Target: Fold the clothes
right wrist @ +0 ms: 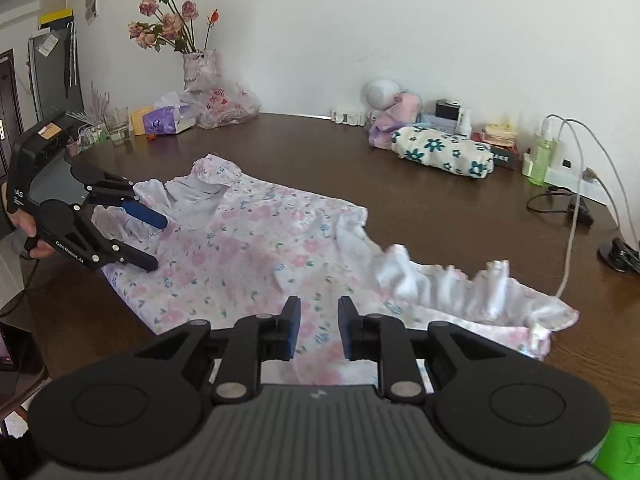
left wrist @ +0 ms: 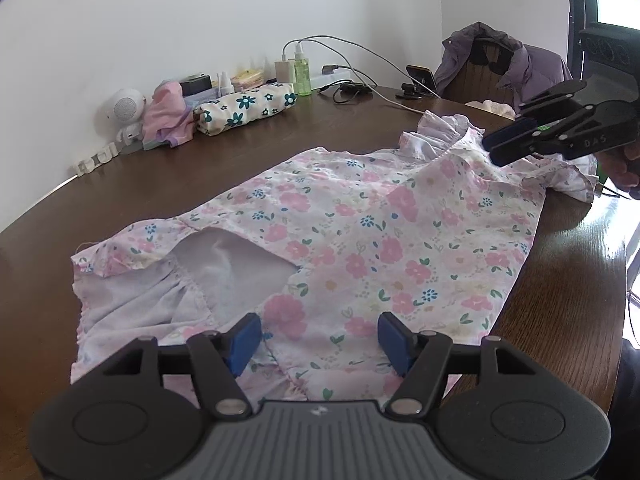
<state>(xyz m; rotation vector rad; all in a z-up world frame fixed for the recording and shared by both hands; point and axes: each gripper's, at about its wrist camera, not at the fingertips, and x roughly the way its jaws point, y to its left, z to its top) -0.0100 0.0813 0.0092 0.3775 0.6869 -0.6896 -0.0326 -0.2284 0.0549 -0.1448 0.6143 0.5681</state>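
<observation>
A pink floral garment (left wrist: 380, 232) lies spread flat on the dark wooden table (left wrist: 160, 184), its neck opening and pale lining toward me in the left wrist view. My left gripper (left wrist: 320, 340) hovers just above its near edge, jaws wide apart with nothing between them. In the right wrist view the same garment (right wrist: 260, 248) has a ruffled hem bunched at the right. My right gripper (right wrist: 319, 328) sits low over the cloth with a narrow gap between its pads and no fabric pinched. The left gripper (right wrist: 156, 242) shows at the far left, over the collar end.
Along the wall stand a floral pouch (right wrist: 440, 154), a white speaker (right wrist: 382, 94), a green bottle (right wrist: 540, 160) and charger cables (right wrist: 572, 216). A vase of flowers (right wrist: 198, 66), a plastic bag (right wrist: 224, 104) and a glass (right wrist: 118, 124) sit far left. A chair with a purple jacket (left wrist: 500, 64) stands beyond the table.
</observation>
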